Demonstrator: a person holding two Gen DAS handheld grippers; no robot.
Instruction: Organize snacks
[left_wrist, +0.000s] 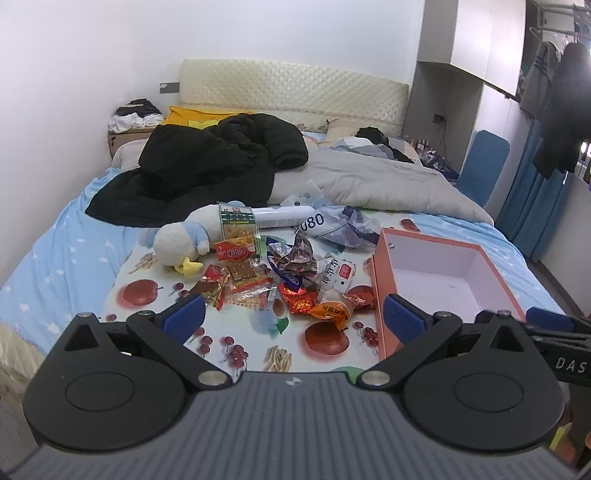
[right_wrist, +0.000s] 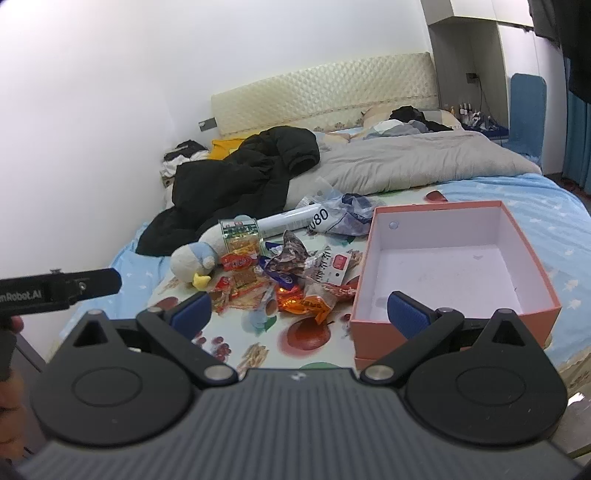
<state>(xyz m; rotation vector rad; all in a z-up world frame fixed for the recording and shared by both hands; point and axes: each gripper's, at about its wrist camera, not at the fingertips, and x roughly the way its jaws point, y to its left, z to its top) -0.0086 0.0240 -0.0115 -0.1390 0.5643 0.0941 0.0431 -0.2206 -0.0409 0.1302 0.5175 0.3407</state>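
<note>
Left wrist view: the left gripper hangs with its blue pads spread wide and nothing between them, above the snacks heaped mid-frame on a fruit-print cloth, with the box just beside the heap at right. Right wrist view: the right gripper is likewise spread wide and empty, snacks at centre, box at right, a plush toy touching the heap's left edge.
</note>
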